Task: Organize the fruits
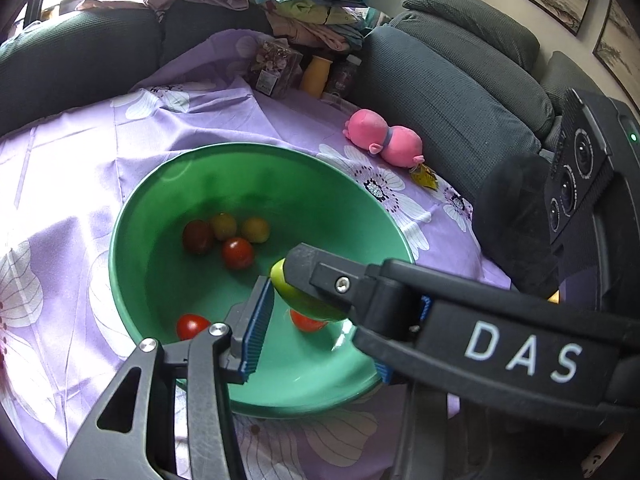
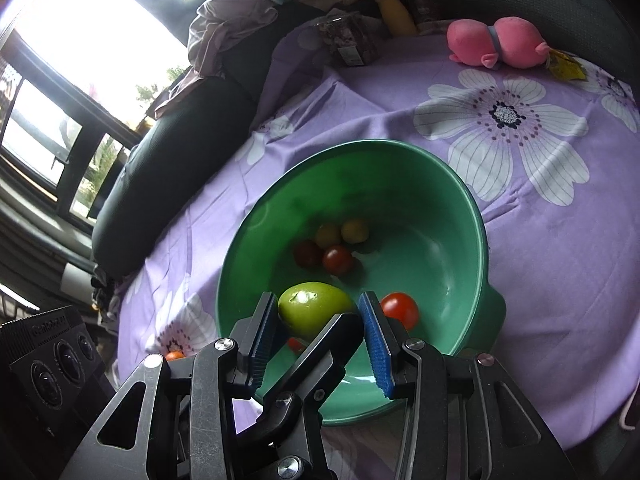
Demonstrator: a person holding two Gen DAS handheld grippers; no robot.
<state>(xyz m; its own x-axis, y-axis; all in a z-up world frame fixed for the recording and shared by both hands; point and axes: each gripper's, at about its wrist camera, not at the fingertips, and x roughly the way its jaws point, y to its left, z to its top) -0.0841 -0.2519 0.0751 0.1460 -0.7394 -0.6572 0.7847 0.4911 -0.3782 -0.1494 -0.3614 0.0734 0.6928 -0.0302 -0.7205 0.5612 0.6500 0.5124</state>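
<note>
A green bowl [image 1: 168, 184] stands on the purple flowered cloth and holds several small tomatoes, red [image 1: 237, 253] and yellowish [image 1: 255, 229]. A green fruit [image 1: 308, 300] hangs over the bowl's near side. In the left wrist view my left gripper [image 1: 280, 312] has one blue pad [image 1: 256, 328] showing; the right gripper's black arm crosses in front and hides the other finger. In the right wrist view the bowl [image 2: 476, 220] and green fruit [image 2: 312, 308] lie between my right gripper's [image 2: 320, 344] spread blue pads [image 2: 374, 344], with a gap on the right side. The left gripper's finger crosses below the fruit.
A pink plush toy [image 1: 382, 140] lies on the cloth beyond the bowl, with a yellow wrapper [image 1: 426, 178] beside it. A yellow bottle [image 1: 316, 76] and a clear box [image 1: 274, 68] stand at the table's far edge. A dark sofa [image 1: 460, 92] surrounds the table.
</note>
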